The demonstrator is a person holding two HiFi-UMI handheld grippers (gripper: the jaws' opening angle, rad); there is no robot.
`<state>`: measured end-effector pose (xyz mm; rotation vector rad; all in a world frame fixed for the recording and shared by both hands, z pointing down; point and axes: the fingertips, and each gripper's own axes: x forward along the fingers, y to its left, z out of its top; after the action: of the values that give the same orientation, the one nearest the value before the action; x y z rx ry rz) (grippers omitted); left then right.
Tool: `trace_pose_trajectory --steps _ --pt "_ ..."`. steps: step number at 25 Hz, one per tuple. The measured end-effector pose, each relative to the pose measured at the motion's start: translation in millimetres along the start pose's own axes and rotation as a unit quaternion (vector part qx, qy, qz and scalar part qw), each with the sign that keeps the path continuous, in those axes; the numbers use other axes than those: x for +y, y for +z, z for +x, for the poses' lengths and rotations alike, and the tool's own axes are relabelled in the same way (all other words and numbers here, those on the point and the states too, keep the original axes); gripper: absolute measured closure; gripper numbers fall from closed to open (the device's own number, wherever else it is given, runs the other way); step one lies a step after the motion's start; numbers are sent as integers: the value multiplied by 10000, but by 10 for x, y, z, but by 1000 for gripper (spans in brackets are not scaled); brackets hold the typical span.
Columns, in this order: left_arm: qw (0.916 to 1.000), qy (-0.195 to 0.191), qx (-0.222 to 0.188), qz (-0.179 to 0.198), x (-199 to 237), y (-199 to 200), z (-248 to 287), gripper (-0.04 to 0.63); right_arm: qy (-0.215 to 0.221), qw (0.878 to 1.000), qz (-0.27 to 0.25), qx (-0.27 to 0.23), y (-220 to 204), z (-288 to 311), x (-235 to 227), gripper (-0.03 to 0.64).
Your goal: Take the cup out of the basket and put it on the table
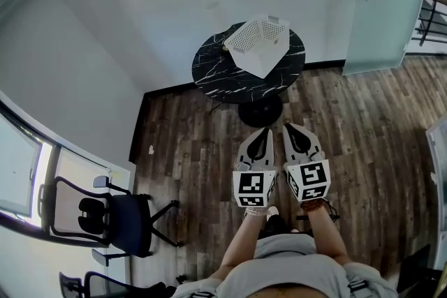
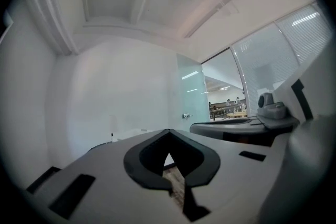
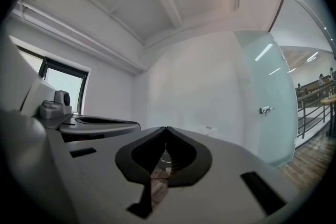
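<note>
While left hand-held gripper and right hand-held gripper have jaws pressed together, the basket opens upward.

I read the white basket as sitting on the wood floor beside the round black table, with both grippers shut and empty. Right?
No: the head view shows the white basket on the round black table, not on the floor. The left gripper and right gripper are shut and empty.
</note>
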<state>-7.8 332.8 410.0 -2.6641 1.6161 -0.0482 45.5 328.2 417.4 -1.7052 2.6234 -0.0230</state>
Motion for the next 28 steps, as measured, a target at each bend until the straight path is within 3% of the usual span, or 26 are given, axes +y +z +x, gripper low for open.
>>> trace_pose_trajectory --steps 13,28 --pt "9992 -389 -52 -78 593 -25 379 591 -233 9996 -173 64 -77 741 149 607" --pt "9985 -503 20 -211 888 -114 529 591 -327 9991 -190 188 -146 1027 224 607"
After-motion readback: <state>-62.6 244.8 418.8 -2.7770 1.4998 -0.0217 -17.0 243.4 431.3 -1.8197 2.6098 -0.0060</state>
